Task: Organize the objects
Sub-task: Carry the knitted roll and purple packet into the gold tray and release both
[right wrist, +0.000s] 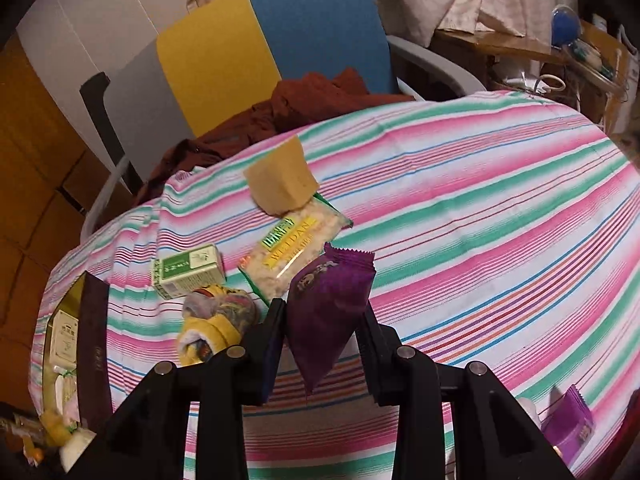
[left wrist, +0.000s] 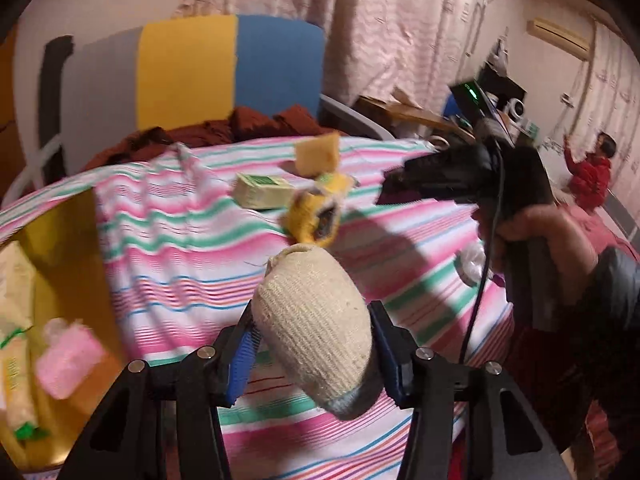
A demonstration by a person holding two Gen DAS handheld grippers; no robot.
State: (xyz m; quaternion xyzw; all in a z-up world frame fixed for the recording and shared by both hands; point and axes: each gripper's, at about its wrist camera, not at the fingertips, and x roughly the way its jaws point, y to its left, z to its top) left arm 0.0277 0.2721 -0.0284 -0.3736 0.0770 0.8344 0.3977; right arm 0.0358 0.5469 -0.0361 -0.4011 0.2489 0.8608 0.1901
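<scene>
My left gripper is shut on a rolled beige sock with a grey toe, held above the striped tablecloth. My right gripper is shut on a purple snack packet, lifted off the cloth; that gripper and the hand holding it also show in the left wrist view. On the cloth lie a yellow sock roll, a green-and-white box, a clear snack bag with green edges and a tan sponge block.
A yellow-lined box at the left edge of the table holds packets and a pink item. A second purple packet lies near right. A chair with dark red cloth stands behind. A person in red is far right.
</scene>
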